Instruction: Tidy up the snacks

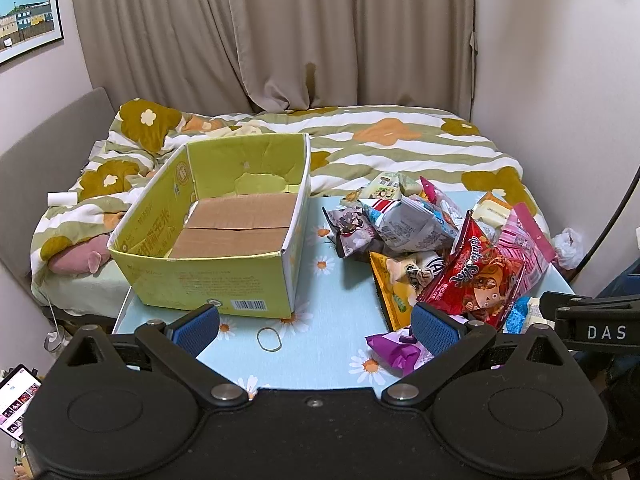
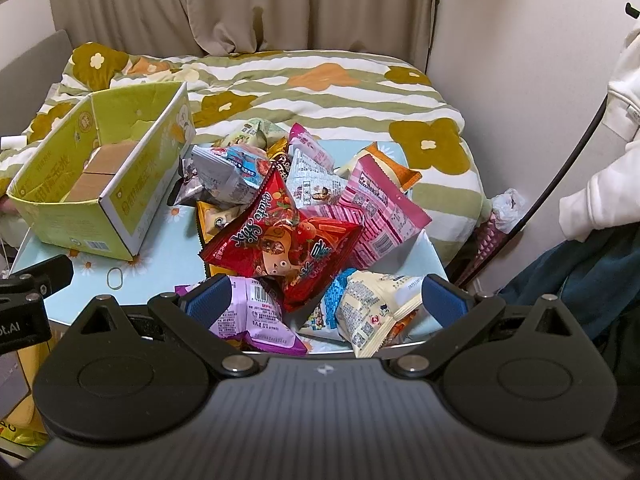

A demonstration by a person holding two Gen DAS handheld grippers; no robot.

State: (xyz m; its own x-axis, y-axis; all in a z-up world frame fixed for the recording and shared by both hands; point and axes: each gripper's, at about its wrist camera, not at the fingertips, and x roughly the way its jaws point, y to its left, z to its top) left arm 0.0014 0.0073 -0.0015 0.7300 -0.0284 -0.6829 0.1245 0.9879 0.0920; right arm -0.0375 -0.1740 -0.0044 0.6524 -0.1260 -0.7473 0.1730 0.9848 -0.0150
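The left gripper (image 1: 316, 326) has its blue-padded fingers (image 1: 197, 327) spread wide with nothing between them, low over the near edge of the table (image 1: 340, 364). In the gap between them a rubber band (image 1: 269, 338) lies flat on the light blue daisy cloth, and just beyond it stands the box (image 1: 216, 280), a yellow-green carton, open at the top, with only its brown bottom flaps showing inside. The purple pack (image 1: 396, 350) lies touching the left gripper's right finger in that view. The right gripper (image 2: 326, 304) is also spread wide and holds nothing; its fingers (image 2: 210, 300) hang over the near side of the snack pile (image 2: 304, 208), with the purple pack (image 2: 256, 316) beside its left finger and a cream pack (image 2: 372, 308) beside its right one. In the middle of the pile lies the red pack (image 2: 284, 240), on top of the others, with a pink striped pack (image 2: 380, 208) behind it to the right and a grey pack (image 2: 224, 176) behind it to the left. The pile fills the right half of the table; the box sits on the left half, well apart from most of the pile, with the grey pack nearest its right wall. Behind the table a bed (image 1: 400, 140) with a striped, flowered cover runs to the curtain (image 1: 280, 32). At the right edge of the right wrist view a person's white sleeve (image 2: 612, 140) shows.
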